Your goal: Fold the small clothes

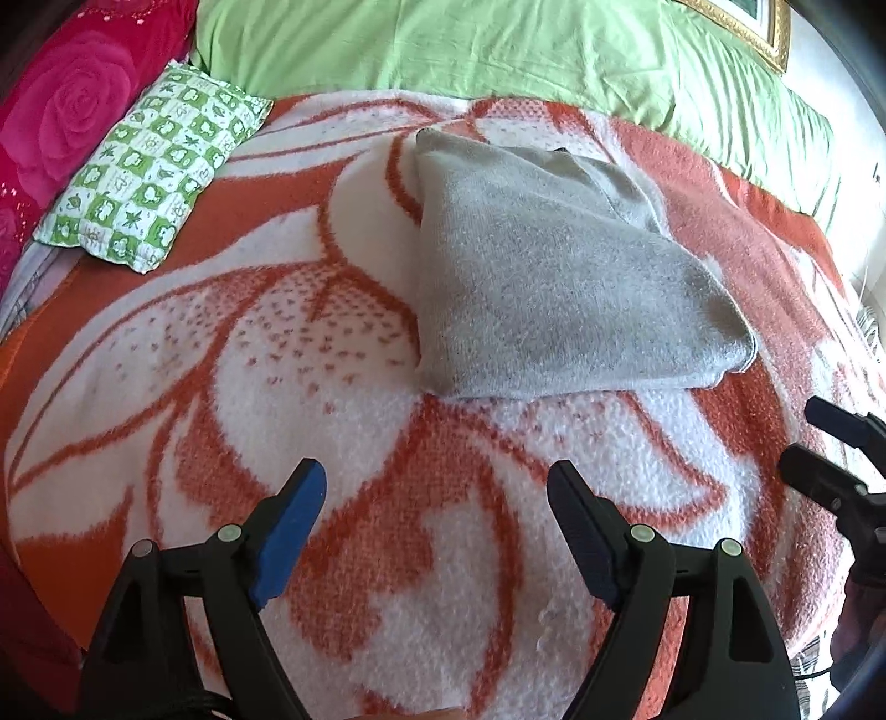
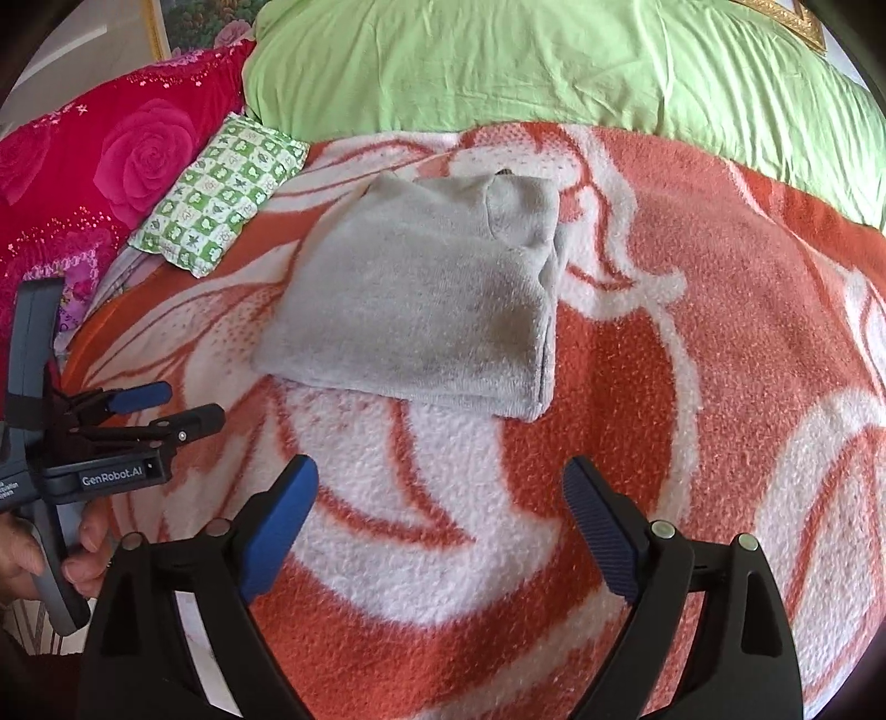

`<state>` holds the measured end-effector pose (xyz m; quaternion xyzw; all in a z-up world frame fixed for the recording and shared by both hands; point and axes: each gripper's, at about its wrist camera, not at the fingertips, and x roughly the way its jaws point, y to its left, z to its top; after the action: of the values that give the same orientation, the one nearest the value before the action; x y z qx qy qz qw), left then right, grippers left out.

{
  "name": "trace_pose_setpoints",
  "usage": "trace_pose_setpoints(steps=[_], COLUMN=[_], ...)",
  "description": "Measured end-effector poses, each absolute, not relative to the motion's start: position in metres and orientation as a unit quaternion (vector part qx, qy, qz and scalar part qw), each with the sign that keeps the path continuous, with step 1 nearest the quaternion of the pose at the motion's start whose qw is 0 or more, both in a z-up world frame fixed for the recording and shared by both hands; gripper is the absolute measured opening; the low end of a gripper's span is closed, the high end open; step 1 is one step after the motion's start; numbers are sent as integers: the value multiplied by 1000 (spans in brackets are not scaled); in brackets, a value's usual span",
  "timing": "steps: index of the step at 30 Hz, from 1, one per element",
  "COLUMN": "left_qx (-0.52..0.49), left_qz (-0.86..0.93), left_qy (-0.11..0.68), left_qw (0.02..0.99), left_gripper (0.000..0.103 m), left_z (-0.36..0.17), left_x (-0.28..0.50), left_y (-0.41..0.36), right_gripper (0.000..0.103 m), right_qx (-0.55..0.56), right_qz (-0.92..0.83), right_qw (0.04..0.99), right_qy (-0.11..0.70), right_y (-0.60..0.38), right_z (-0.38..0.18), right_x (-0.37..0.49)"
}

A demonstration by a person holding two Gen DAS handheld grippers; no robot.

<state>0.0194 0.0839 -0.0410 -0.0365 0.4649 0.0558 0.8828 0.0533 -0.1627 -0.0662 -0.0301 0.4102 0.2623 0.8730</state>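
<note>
A small grey knitted garment (image 1: 554, 277) lies folded into a compact rectangle on the orange-and-white flowered blanket (image 1: 277, 343). In the right wrist view the same grey garment (image 2: 421, 299) lies ahead of the fingers, its folded edge toward me. My left gripper (image 1: 437, 487) hovers over the blanket just short of the garment, open, with nothing between its blue pads. My right gripper (image 2: 440, 487) is likewise open and empty, a little back from the garment's near edge. The left gripper (image 2: 166, 410) also shows at the left of the right wrist view, held by a hand (image 2: 33, 554).
A green-and-white checked pillow (image 1: 149, 171) lies at the blanket's back left, beside a red rose-patterned pillow (image 1: 66, 111). A light green sheet (image 1: 498, 50) covers the far side of the bed. A gilt picture frame (image 1: 758, 27) stands at the back right.
</note>
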Motion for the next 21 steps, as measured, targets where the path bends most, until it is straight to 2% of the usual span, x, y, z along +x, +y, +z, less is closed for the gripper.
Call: trace_pose_setpoints(steps=[21], left_qx=[9], left_qz=[70], left_qy=[455], left_qw=[888], left_gripper=[83], left_z=[-59], left_x=[27], left_y=[69], right_gripper=[90], right_qx=[-42], right_qz=[246], right_qw=[886], right_qy=[392], right_y=[-147], right_z=[-93], right_x=[67])
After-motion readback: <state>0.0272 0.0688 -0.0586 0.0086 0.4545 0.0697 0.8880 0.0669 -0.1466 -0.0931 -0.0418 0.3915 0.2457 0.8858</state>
